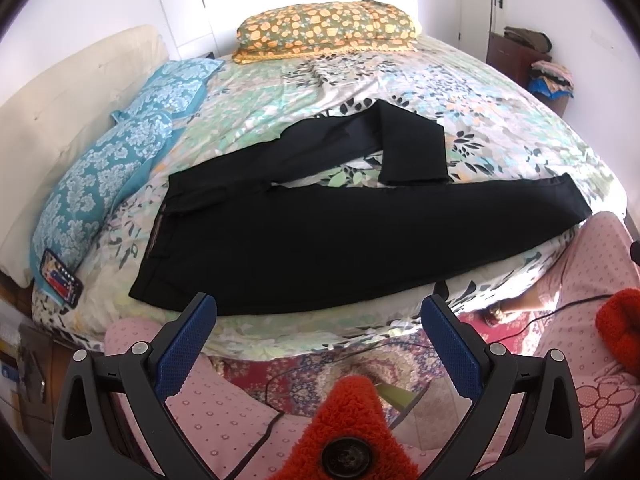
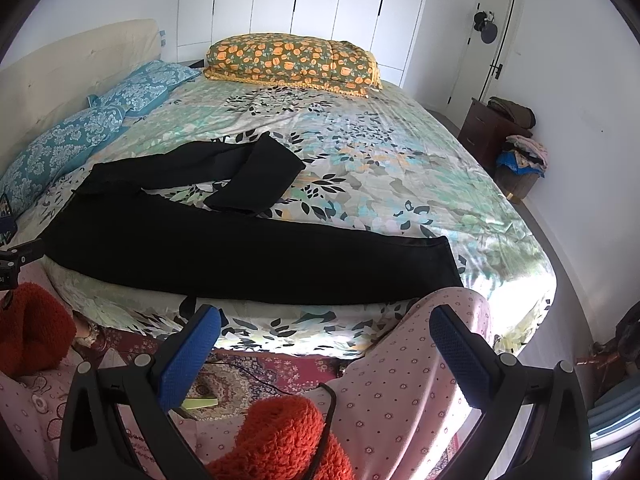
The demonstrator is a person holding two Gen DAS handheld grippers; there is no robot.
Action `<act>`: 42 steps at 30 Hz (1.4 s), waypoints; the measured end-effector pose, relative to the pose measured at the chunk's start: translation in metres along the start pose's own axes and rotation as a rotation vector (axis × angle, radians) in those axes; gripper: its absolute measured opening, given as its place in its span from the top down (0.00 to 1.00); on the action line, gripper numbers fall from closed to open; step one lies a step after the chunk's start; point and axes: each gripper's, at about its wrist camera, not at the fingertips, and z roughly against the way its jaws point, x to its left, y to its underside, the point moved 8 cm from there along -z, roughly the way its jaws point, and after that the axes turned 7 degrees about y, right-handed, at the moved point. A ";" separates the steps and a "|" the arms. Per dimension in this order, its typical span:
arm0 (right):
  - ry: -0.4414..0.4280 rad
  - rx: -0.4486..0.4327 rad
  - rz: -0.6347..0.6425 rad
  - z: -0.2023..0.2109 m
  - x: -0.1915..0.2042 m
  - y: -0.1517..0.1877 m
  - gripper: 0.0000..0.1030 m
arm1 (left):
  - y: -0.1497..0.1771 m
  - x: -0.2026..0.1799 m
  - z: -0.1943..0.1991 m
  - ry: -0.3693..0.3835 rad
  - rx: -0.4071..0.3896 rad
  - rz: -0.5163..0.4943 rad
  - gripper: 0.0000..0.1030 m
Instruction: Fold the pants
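While both claws gape empty, black pants [image 1: 320, 240] flat on floral bed [image 1: 500, 92], far leg doubled back.

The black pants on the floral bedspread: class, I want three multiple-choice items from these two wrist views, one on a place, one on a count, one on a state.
1. Where does the dark-screened phone lie?
A. on the orange floral pillow
B. at the bed's edge beside the blue patterned pillows
C. on the pants

2. How many blue patterned pillows lie along the cream headboard?
A. one
B. two
C. four

3. How does the far leg of the black pants lie?
A. doubled back on itself
B. straight
C. hanging off the bed

Answers:
1 B, the phone rests by the nearer blue pillow at the floral bedspread's corner.
2 B, two blue pillows show in a row.
3 A, the far leg bends back toward the near one, while the left gripper and right gripper stand open, off the cloth.
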 end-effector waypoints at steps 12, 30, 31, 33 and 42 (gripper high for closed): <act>-0.009 0.016 0.009 -0.006 0.005 0.001 0.00 | -0.002 0.002 -0.005 -0.002 0.012 0.009 0.01; -0.014 0.049 0.051 -0.017 0.015 0.000 0.00 | 0.002 0.009 -0.015 0.006 0.038 0.041 0.01; -0.014 0.051 0.053 -0.017 0.016 0.000 0.00 | 0.002 0.009 -0.016 0.006 0.039 0.042 0.01; -0.015 0.054 0.057 -0.018 0.016 0.000 0.00 | 0.002 0.011 -0.016 0.008 0.041 0.045 0.01; -0.014 0.061 0.064 -0.020 0.018 0.000 0.00 | 0.003 0.011 -0.019 0.009 0.050 0.054 0.01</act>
